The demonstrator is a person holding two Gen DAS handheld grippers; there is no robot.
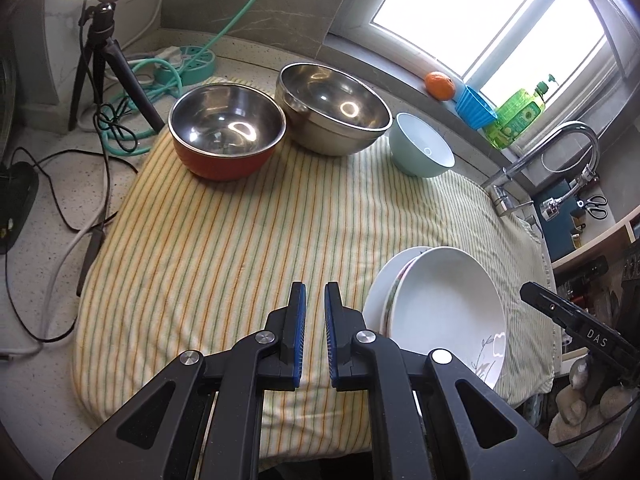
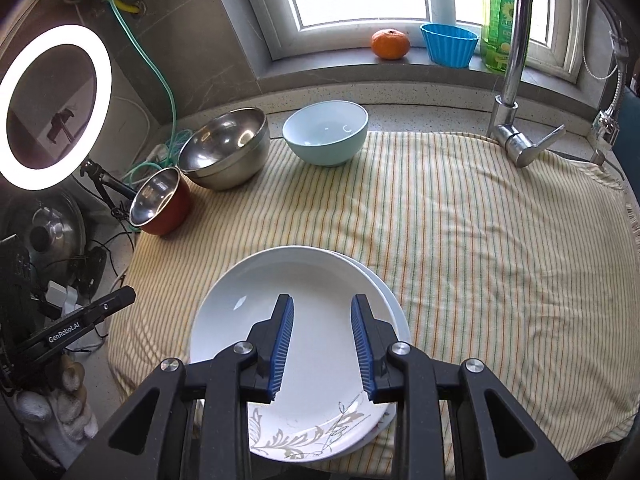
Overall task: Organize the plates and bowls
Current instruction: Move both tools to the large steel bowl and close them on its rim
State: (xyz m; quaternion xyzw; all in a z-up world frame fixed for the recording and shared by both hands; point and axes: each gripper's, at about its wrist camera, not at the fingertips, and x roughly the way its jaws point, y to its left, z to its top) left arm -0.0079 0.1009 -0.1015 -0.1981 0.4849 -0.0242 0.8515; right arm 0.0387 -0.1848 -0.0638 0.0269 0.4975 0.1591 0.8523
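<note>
A stack of white plates (image 2: 312, 292) with a leaf pattern lies at the near edge of the striped cloth (image 2: 460, 232); it also shows in the left wrist view (image 1: 444, 300). My right gripper (image 2: 322, 304) hovers over the top plate, open and empty. My left gripper (image 1: 315, 292) is over bare cloth left of the plates, its jaws a narrow gap apart, holding nothing. At the back stand a red-sided steel bowl (image 1: 226, 136), a large steel bowl (image 1: 334, 110) and a pale green bowl (image 1: 422, 146). They also show in the right wrist view: red bowl (image 2: 160, 202), steel bowl (image 2: 224, 148), green bowl (image 2: 326, 132).
A faucet (image 2: 516, 60) stands at the back right. An orange (image 2: 390, 44), a blue cup (image 2: 448, 44) and a green bottle (image 2: 498, 20) sit on the windowsill. A ring light (image 2: 52, 108) on a tripod (image 1: 100, 60), cables and a green hose (image 1: 160, 80) are at the left.
</note>
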